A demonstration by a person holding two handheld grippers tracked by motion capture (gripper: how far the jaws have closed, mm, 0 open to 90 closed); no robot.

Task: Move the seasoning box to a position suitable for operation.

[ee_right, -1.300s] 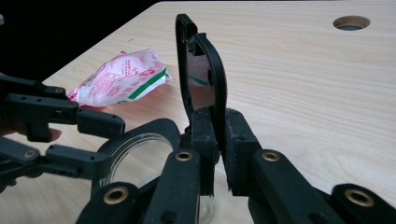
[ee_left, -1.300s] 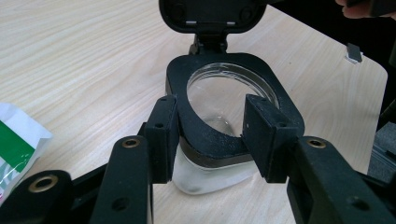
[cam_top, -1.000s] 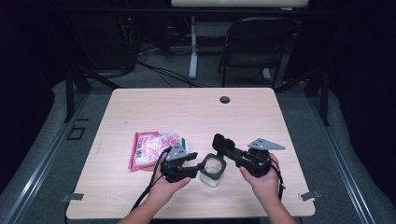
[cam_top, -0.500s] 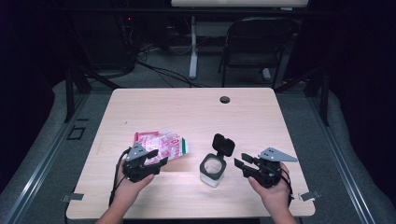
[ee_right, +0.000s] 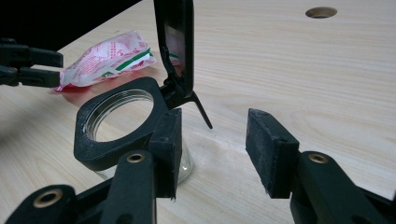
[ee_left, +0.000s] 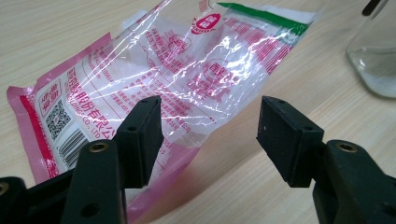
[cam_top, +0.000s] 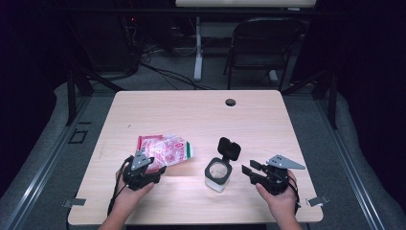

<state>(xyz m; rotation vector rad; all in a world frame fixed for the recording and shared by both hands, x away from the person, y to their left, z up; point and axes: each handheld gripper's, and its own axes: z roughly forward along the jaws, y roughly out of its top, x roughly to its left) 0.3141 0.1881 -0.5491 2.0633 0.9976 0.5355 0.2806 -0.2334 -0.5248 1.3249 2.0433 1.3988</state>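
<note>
- The left gripper sat at the near left of the table, its jaws spread wide; they had just been opening, and nothing was clamped between them.
- In the left gripper view, the two black pads stood well apart just above the near edge of a pink-and-clear plastic pouch, which lay flat on the wood. Whether the left-hand pad touched the film could not be told.
- The pouch lay just beyond that gripper, left of centre, with its green-striped end pointing right toward the jar.
- The right gripper sat at the near right, its jaws also apart and just then opening, with bare table between them.
- A clear glass jar with a black collar stood upright just left of the right gripper, its black flip lid raised at the far side.
- In the right gripper view, the left-hand pad stood right beside the jar's collar; contact could not be told.
</note>
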